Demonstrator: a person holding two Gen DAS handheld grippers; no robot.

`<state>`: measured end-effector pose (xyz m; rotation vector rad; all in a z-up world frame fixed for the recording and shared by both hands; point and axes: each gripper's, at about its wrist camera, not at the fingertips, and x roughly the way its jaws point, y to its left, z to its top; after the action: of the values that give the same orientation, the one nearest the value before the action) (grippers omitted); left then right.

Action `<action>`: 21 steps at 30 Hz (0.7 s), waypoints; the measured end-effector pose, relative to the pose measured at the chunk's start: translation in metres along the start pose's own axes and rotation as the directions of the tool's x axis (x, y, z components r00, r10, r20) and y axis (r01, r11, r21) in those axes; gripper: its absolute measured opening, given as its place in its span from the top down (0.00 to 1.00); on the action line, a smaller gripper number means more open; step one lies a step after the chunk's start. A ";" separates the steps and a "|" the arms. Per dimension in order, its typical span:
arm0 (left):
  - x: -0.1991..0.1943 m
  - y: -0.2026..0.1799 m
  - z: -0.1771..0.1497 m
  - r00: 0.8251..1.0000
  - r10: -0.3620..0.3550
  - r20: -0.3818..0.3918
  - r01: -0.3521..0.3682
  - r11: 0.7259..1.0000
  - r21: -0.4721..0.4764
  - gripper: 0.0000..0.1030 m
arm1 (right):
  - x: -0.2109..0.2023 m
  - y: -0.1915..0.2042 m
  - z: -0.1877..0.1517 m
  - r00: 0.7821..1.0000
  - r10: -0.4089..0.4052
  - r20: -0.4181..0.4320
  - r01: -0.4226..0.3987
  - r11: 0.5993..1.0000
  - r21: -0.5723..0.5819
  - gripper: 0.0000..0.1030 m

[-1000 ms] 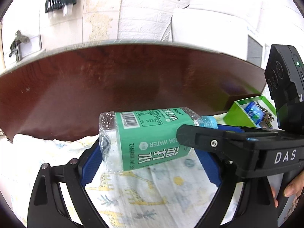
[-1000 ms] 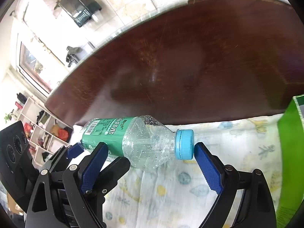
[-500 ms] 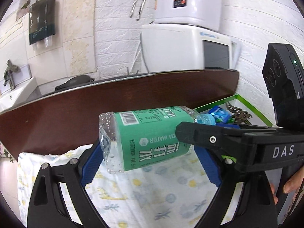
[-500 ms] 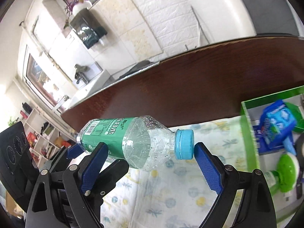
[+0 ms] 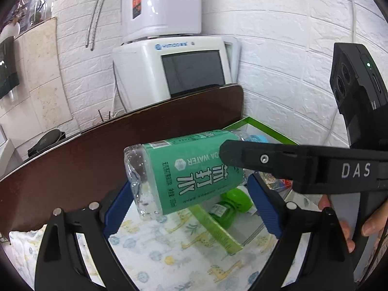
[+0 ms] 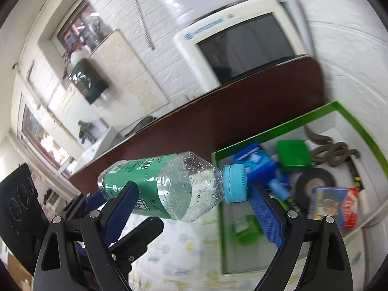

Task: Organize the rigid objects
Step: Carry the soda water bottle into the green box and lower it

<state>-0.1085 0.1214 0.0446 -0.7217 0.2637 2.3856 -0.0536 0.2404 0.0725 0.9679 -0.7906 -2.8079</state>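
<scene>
At centre frame in both wrist views, the soda water bottle (image 6: 169, 189) hangs lengthwise over the giraffe-print cloth (image 5: 169, 249), right claw (image 6: 191, 208) clamped end to end, left claw (image 5: 191, 208) seemingly across its body, mid-carry toward the green-rimmed box (image 6: 278, 131), where release comes next.

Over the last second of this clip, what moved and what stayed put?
Both hand-held grippers carried the soda water bottle up and across the patterned cloth toward the green-rimmed box, whose contents have come into view. Unchanged: the right hand-held gripper holds the bottle end to end, cap against one pad; the left hand-held gripper sits beneath it.
</scene>
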 end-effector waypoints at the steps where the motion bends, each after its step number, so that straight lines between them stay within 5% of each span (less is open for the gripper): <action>1: 0.003 -0.007 0.002 1.000 -0.009 -0.001 0.009 1.000 0.009 0.12 | -0.004 -0.006 0.002 1.000 -0.009 0.009 0.009 1.000 0.007 0.10; 21: 0.091 -0.082 0.015 0.986 -0.105 -0.131 0.115 0.991 0.070 0.12 | -0.027 -0.119 0.013 0.983 -0.182 0.027 0.178 0.978 0.108 0.10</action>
<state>-0.1241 0.2378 0.0056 -0.8317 0.3581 2.2162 -0.0282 0.3555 0.0378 1.0564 -0.9082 -2.9720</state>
